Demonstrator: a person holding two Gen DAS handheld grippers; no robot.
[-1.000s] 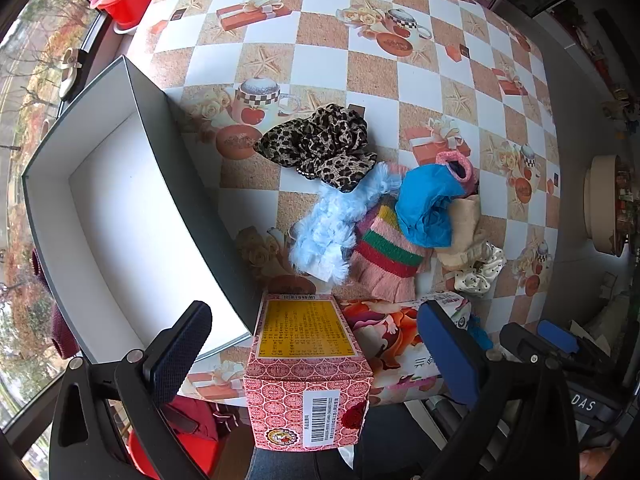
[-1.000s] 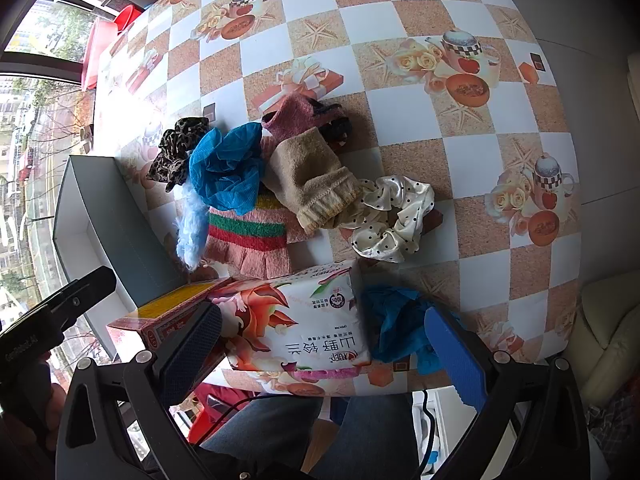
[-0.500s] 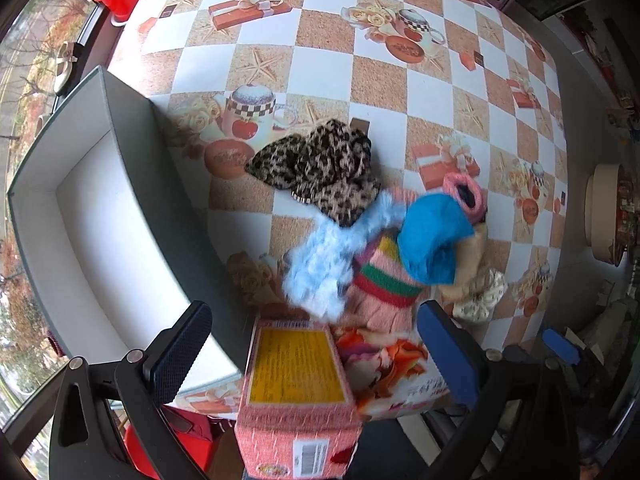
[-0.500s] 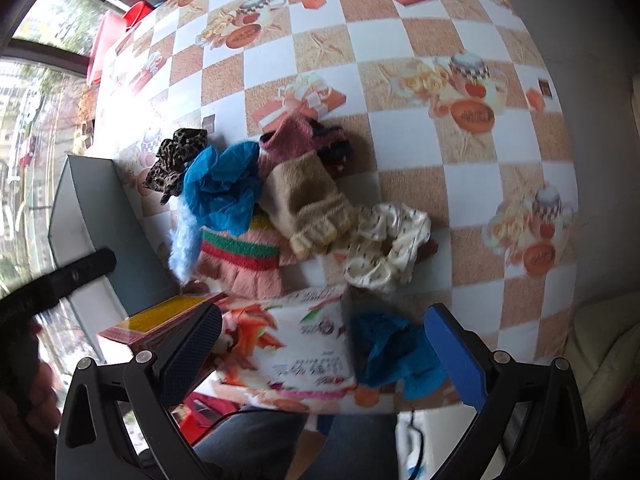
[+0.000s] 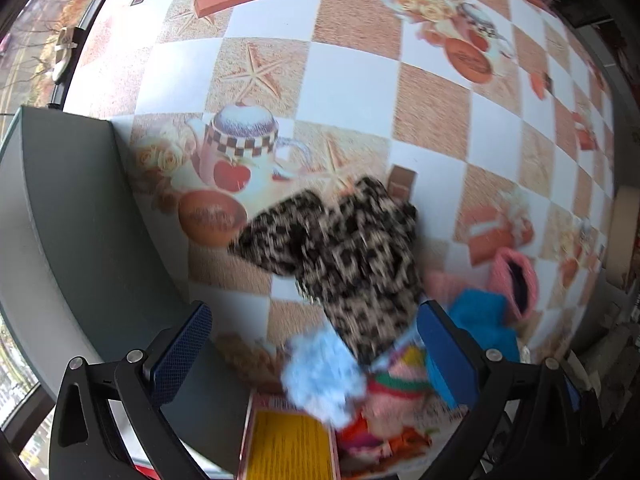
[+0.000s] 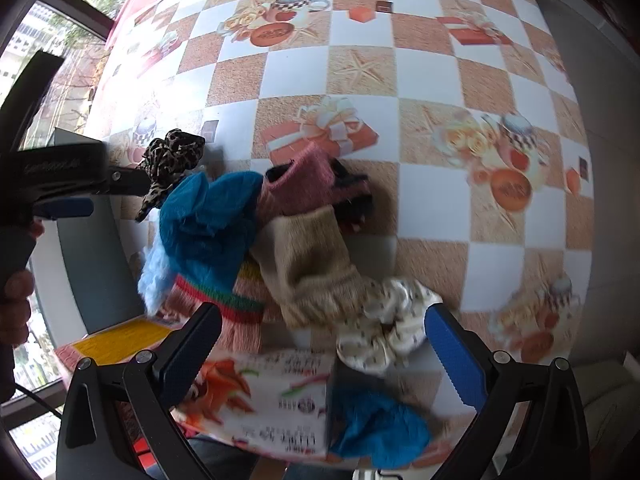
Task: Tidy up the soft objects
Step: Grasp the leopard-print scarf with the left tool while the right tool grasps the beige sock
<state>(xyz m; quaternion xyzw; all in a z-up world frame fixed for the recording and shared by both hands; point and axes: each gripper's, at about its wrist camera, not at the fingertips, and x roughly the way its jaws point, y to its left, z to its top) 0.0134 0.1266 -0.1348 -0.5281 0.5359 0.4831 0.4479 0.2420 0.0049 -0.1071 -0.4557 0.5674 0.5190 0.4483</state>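
I see a pile of soft things on the checkered, glossy printed counter (image 6: 432, 76): a crumpled leopard-print fabric scrunchie (image 5: 344, 248), a fluffy pale-blue fuzzy piece (image 5: 324, 372), a bright blue crinkled cloth (image 6: 212, 220), a pink ribbed knit sock (image 6: 304, 180), a beige knit sock (image 6: 308, 256), a pink knit piece with red and green stripes (image 6: 224, 300) and a cream satin scrunchie with dark dots (image 6: 388, 324). My left gripper (image 5: 310, 354) hangs over the leopard scrunchie with its jaws spread wide and nothing between them. My right gripper (image 6: 324, 344) is also spread and empty, over the beige sock and the cream scrunchie. Motion blur smears the left wrist view, so the fabric edges are hard to read. The grey-walled open box (image 5: 80, 240) sits beside the pile on the left; its inside is cut off, so I cannot tell its contents. A floral tissue pack (image 6: 256, 396) and a red carton with a yellow top (image 5: 288, 444) lie at the near edge.
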